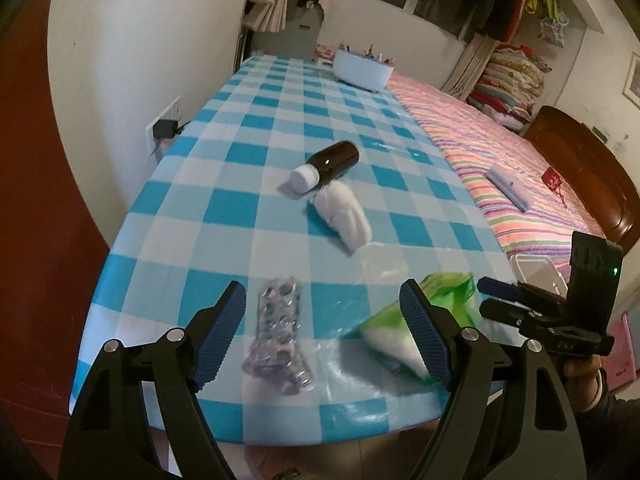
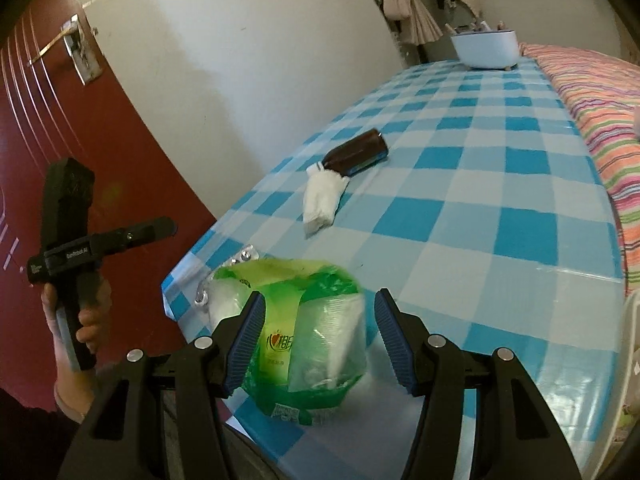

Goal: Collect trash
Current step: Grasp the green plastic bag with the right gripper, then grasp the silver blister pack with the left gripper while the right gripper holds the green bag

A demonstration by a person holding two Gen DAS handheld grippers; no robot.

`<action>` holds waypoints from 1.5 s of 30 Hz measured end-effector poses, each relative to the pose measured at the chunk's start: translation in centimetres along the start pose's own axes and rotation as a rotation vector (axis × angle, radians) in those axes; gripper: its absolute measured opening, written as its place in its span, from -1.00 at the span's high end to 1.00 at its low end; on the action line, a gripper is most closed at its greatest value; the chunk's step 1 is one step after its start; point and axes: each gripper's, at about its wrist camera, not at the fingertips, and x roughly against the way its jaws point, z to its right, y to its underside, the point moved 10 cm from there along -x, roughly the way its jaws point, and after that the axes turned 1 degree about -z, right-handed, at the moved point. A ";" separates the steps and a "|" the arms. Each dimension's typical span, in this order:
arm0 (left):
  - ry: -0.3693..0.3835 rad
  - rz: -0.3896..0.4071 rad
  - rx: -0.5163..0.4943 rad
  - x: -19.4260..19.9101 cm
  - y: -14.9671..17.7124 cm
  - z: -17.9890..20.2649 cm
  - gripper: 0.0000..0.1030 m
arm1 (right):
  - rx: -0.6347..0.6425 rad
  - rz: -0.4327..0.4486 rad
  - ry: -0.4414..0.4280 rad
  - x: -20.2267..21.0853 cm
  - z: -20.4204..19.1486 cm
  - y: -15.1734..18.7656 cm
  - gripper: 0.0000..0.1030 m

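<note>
Green packet (image 2: 304, 344) apparently between right hand-held gripper (image 2: 320, 340) pads

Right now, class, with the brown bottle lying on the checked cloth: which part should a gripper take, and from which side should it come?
Grip the brown bottle across the middle of its round body, coming from above with jaws set crosswise to its length. It lies on its side, so the flanks are free. The white cap is narrower, and the crumpled tissue crowds that end, so probably avoid it.
</note>
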 end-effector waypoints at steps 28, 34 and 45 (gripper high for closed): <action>0.003 -0.224 0.055 -5.9 3.6 -2.7 -0.50 | 0.055 -0.120 0.078 -4.3 0.1 1.5 0.25; 0.002 -0.249 0.033 -6.6 4.0 -2.1 -0.33 | 0.080 -0.099 0.078 -4.0 -0.5 1.3 0.47; -0.014 -0.242 0.049 -6.9 3.5 -2.8 0.37 | 0.055 -0.029 0.105 -2.8 0.4 -0.2 0.48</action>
